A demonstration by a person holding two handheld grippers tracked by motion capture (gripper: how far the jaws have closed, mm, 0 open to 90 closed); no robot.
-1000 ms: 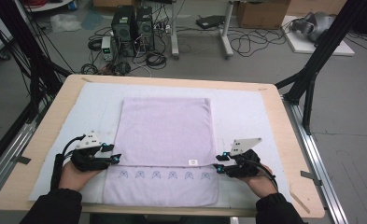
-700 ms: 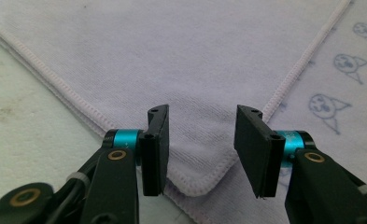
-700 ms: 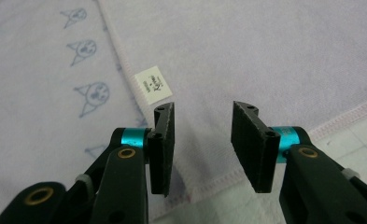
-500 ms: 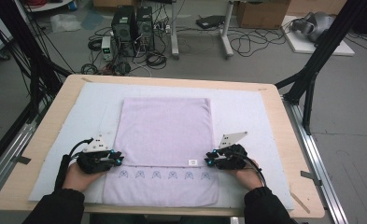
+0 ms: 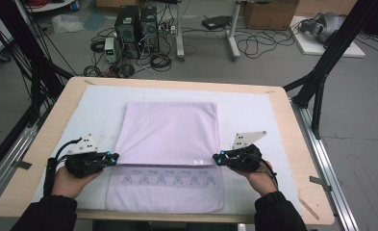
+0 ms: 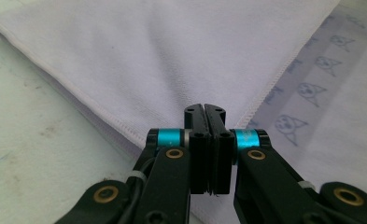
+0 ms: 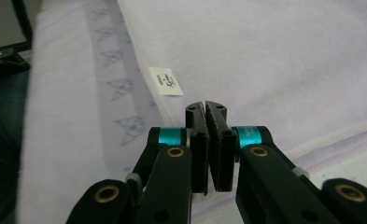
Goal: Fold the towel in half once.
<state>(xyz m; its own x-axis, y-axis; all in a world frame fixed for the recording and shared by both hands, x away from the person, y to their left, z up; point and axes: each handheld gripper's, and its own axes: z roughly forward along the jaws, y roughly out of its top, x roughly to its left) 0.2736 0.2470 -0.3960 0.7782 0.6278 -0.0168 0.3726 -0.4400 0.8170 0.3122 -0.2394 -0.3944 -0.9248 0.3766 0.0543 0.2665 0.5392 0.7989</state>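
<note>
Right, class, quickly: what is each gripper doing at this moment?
Left gripper: closed on the top layer's corner of the lilac towel.
Right gripper: closed on that layer's other near corner.

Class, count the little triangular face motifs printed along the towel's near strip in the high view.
6, in one row on the towel's lower layer, between the left gripper and right gripper; the folded top layer may hide more.
</note>
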